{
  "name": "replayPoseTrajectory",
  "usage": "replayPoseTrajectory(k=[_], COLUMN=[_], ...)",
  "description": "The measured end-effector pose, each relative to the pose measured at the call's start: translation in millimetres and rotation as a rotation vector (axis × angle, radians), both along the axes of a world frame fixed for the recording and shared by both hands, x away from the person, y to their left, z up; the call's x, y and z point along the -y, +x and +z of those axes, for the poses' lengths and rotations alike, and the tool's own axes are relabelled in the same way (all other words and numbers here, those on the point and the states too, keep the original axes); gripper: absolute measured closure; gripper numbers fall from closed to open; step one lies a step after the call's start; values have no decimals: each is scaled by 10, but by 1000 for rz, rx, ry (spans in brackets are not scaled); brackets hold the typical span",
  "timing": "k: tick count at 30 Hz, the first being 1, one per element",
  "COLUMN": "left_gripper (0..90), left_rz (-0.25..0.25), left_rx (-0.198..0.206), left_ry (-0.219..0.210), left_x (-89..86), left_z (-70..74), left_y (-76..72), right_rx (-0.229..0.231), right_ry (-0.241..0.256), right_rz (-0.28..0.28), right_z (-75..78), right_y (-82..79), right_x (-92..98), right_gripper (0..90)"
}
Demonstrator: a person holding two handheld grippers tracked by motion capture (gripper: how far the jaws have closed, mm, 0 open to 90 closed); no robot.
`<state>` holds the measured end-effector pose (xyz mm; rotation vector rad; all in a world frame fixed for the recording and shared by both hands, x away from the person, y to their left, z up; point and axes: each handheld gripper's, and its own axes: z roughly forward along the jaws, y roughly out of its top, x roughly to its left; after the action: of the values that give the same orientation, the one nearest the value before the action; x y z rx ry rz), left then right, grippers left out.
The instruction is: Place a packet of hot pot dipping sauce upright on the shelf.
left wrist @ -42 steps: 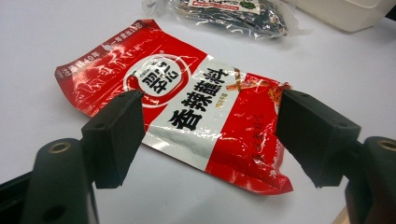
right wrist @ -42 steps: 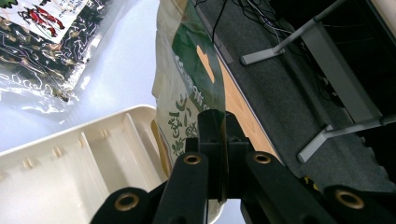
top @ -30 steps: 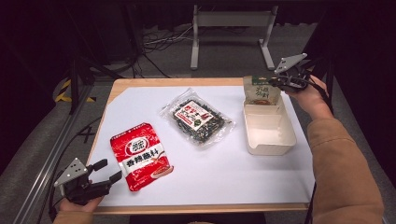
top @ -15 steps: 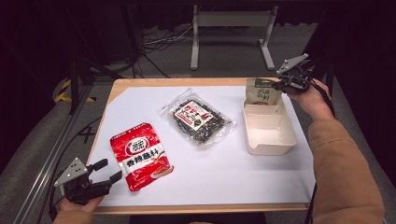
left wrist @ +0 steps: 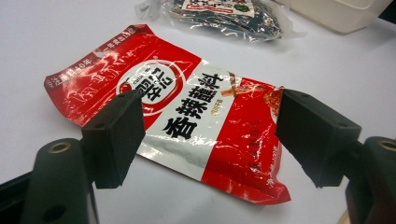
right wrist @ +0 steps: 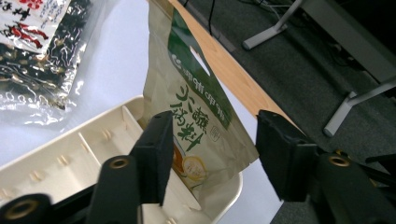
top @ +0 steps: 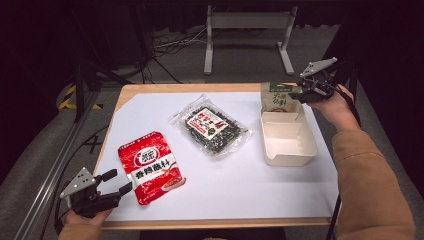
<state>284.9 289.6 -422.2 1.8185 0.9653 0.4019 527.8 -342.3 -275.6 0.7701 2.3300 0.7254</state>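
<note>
Green-topped pouch [top: 278,97] stands in the cream tray's [top: 290,150] far end, the right gripper [top: 306,93] parted beside it, while the left gripper [top: 119,182] gapes empty near the red packet [top: 150,166].

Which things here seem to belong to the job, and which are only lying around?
Likely job:
green-and-tan pouch, leaning in the tray
cream tray
right gripper, open beside the pouch

Lying about, for now:
red packet
clear seaweed bag
</note>
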Motion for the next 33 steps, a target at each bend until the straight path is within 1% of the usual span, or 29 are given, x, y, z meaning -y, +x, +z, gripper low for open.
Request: replayPoseTrajectory(k=[1,2,3,4,5,7,8,9,12,13,14,17,18,19,21,25,26,27,29,30,33], left_gripper=[242,242,242,242,242,242,242,241,241,241,241,239,238,238,236,234,235,235,236,236,238], left_rz=[0,-3,-5,-5,-9,-16,-18,-19,-29,-29,-32,-40,-41,-42,-43,-48,-48,-50,-57,-60,-59], left_rx=[0,3,-6,-6,0,-1,0,-8,-4,-4,-4,3,-4,-1,-5,-12,-12,-15,-18,-13,-17], left_ry=[0,0,-2,-2,0,-2,0,-4,-2,-2,0,-2,-1,1,-6,-12,-12,-10,-13,-9,-15], left_x=[0,10,17,17,23,34,38,48,67,67,74,98,107,112,126,145,145,149,167,169,181], left_z=[0,-2,1,1,1,5,5,5,6,6,9,15,18,19,19,23,23,25,26,32,37], left_y=[0,13,12,12,25,42,51,55,83,83,94,132,142,159,181,237,237,248,270,284,296], right_rx=[14,17,25,25,35,57,63,69,85,86,86,84,78,73,68,67,67,67,72,73,76], right_ry=[7,14,24,24,34,61,71,78,112,125,125,179,203,218,239,258,258,263,270,274,293], right_rz=[-7,-9,-9,-9,-12,-22,-26,-25,-23,-25,-25,-25,-26,-28,-20,9,9,25,44,49,78], right_z=[9,17,25,25,33,66,77,90,123,136,136,179,193,204,227,279,279,298,308,312,323], right_y=[-11,-18,-26,-26,-35,-74,-90,-107,-172,-198,-198,-281,-310,-335,-378,-496,-496,-554,-605,-629,-735], right_x=[-1,2,7,7,10,22,23,25,15,9,9,-13,-22,-33,-57,-130,-130,-166,-194,-208,-254], right_gripper=[386,370,353,353,341,315,309,307,301,300,300,303,303,305,311,329,329,331,330,330,330])
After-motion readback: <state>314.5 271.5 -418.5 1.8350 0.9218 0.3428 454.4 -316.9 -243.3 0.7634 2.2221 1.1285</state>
